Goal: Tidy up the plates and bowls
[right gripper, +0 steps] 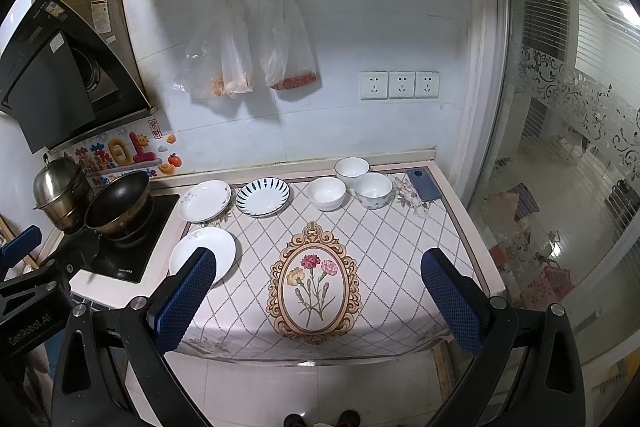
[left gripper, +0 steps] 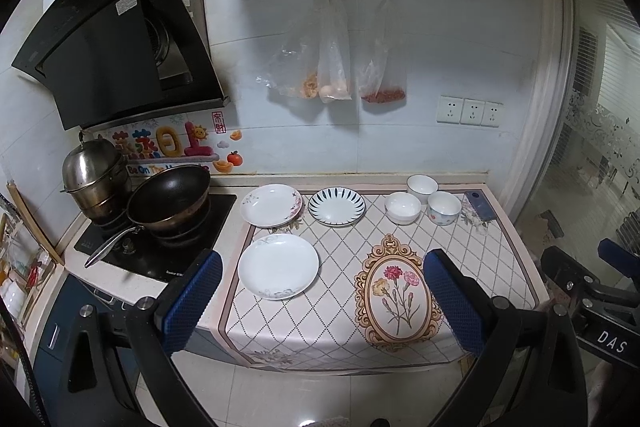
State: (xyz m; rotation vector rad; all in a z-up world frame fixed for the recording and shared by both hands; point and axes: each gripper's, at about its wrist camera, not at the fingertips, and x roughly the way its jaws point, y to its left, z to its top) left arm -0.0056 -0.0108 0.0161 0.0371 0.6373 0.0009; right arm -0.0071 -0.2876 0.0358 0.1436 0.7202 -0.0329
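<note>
Both hand-held grippers: black frames w/ silver screws, blue textured pads on fingers (left gripper: pixel 452 301). Right hand-held gripper (left gripper: pixel 600 307) marked "DAS"; left hand-held gripper (right gripper: pixel 28 291) marked "GenRobot.AI".

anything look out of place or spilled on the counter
Nothing is spilled or broken. The one odd item is a phone lying at the counter's back right corner beside the three bowls. The three plates sit flat, unstacked.
</note>
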